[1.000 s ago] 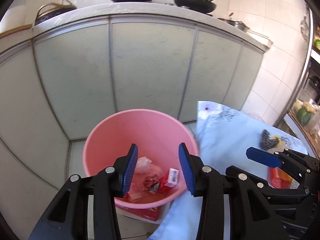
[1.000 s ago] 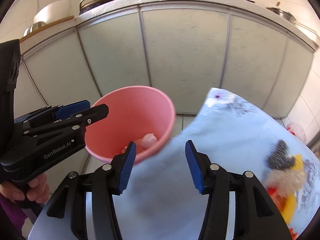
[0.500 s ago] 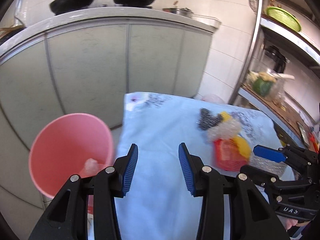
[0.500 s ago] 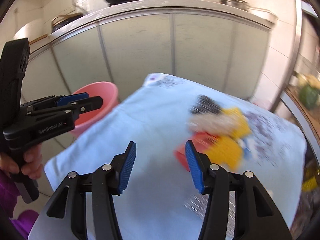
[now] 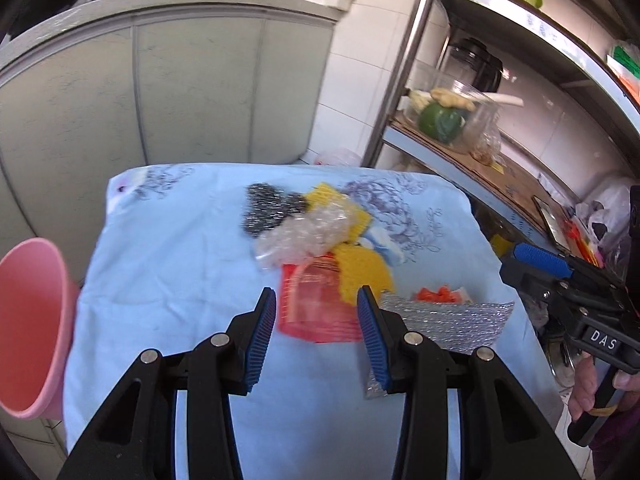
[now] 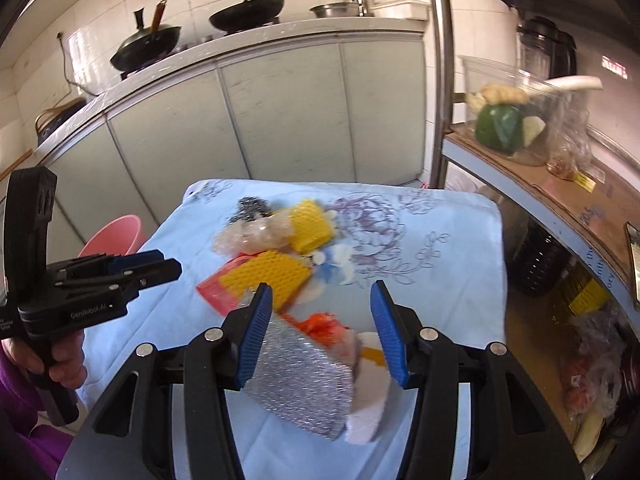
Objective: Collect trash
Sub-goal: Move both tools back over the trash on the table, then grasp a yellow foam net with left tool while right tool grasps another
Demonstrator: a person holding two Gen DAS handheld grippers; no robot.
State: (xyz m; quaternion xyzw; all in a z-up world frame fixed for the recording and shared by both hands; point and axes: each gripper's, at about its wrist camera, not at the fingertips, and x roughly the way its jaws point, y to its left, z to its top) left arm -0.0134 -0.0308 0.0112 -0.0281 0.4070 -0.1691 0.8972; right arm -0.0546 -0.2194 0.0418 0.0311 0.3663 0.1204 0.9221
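Both my left tool [image 5: 316, 332] and right tool [image 6: 320, 332] stand part-open and empty above the trash pile [image 5: 320, 240]; overlapping wrappers risk dragging neighbours off the surface [image 5: 160, 264].

A blue floral cloth [image 5: 168, 280] covers the table, strewn with trash [image 5: 316, 240].

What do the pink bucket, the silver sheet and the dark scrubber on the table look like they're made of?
Pink bucket: likely plastic, smooth and evenly coloured. Silver sheet: seemingly metallised bubble padding, shiny with a dimpled grid. Dark scrubber: probably steel wool, a grey glinting tangle, though blurred.
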